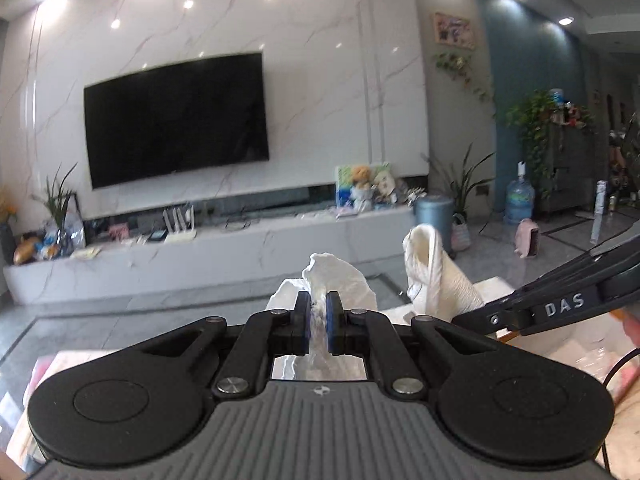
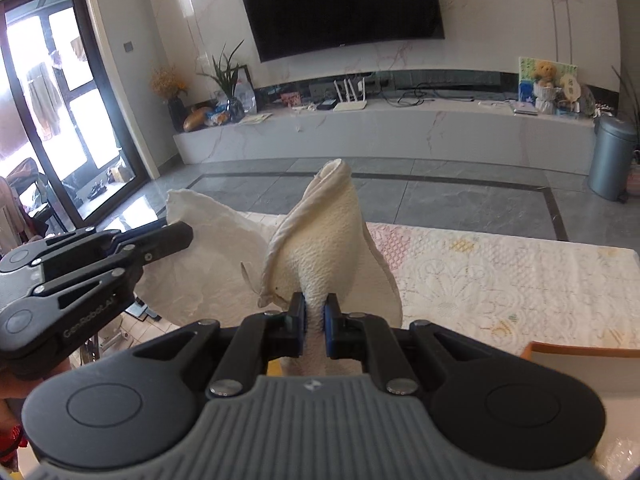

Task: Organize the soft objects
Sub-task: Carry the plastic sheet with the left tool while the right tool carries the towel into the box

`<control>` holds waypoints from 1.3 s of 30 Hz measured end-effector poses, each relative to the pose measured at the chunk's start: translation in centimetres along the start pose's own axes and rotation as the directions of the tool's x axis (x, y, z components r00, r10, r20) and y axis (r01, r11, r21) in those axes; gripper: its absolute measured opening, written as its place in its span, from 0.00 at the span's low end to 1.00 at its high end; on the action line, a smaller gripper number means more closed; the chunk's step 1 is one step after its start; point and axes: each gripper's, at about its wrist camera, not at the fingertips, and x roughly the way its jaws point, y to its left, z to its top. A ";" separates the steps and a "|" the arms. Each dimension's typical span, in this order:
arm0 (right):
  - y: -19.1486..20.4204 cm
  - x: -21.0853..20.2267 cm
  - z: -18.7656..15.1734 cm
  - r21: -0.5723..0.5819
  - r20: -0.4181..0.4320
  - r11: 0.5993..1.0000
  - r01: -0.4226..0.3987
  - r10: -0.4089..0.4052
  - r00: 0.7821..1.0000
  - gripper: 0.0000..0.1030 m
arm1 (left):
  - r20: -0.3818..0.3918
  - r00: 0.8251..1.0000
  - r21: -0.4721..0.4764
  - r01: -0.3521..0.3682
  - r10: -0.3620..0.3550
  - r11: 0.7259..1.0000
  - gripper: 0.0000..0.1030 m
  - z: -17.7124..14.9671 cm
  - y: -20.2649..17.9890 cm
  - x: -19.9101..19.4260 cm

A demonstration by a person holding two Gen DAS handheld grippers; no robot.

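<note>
Here, left hand-held gripper (image 1: 318,307) clamped on white towel (image 1: 340,276), right hand-held gripper (image 2: 315,316) likewise, lifted.

A black television (image 1: 176,118) hangs above a marble console (image 2: 400,128); grey bin (image 2: 612,158) nearby.

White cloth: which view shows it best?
The right wrist view: the white cloth spreads wide between both tools, with the right tool pinching one bunched end and the left tool the other. The left wrist view shows only two bunched ends.
</note>
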 end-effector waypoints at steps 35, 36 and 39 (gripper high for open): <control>-11.1 -15.2 -2.2 0.059 0.114 0.948 0.312 -0.317 0.942 0.07 | 0.105 0.928 0.085 0.349 -0.357 0.933 0.08 5.8 -18.3 2.3; -11.6 -14.9 -2.2 0.062 0.107 0.947 0.315 -0.320 0.941 0.07 | 0.096 0.926 0.080 0.359 -0.365 0.930 0.08 5.5 -18.5 2.8; -13.3 -13.7 -2.7 0.061 0.079 0.944 0.325 -0.329 0.941 0.07 | 0.059 0.923 0.067 0.377 -0.381 0.924 0.08 4.5 -19.1 4.6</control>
